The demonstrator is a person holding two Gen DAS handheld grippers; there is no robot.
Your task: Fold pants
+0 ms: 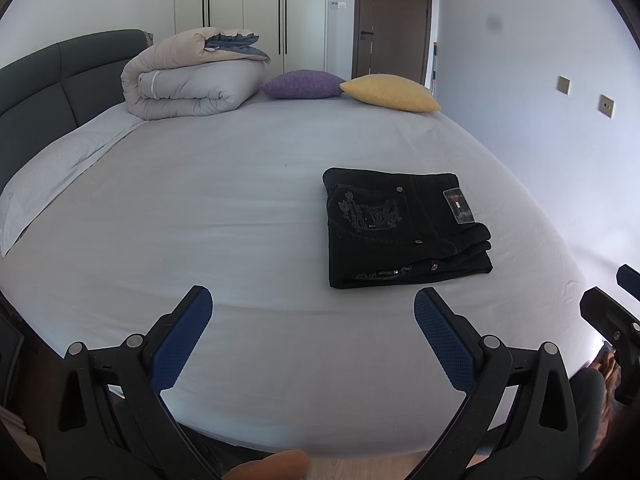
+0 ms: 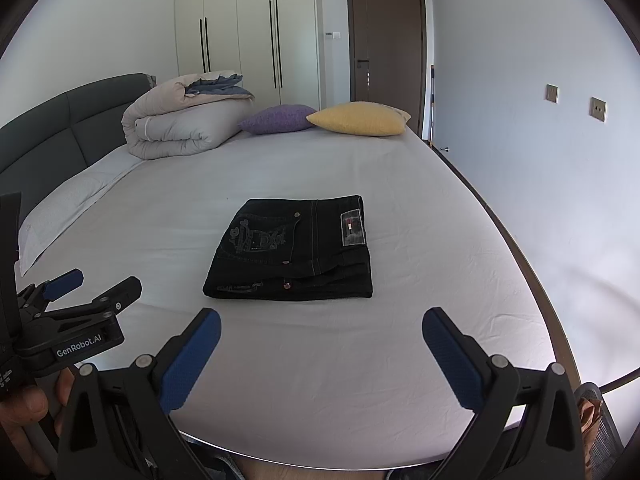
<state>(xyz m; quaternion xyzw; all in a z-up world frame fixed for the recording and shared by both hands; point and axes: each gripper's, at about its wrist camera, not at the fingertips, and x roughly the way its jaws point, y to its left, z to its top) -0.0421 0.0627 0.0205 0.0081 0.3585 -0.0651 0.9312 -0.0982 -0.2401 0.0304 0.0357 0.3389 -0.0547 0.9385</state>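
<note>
Black pants (image 1: 404, 228) lie folded into a compact rectangle on the white bed sheet (image 1: 240, 200), back pocket and brand patch facing up. They also show in the right wrist view (image 2: 296, 250). My left gripper (image 1: 314, 308) is open and empty, held above the bed's near edge, to the left of and short of the pants. My right gripper (image 2: 322, 326) is open and empty, just short of the pants' near edge. The left gripper also shows at the left of the right wrist view (image 2: 92, 286).
A rolled duvet (image 1: 188, 80), a purple cushion (image 1: 302, 84) and a yellow cushion (image 1: 390, 92) lie at the far end of the bed. A dark headboard (image 1: 48, 92) and a pillow (image 1: 52, 176) run along the left. A wall (image 1: 540, 120) stands close on the right.
</note>
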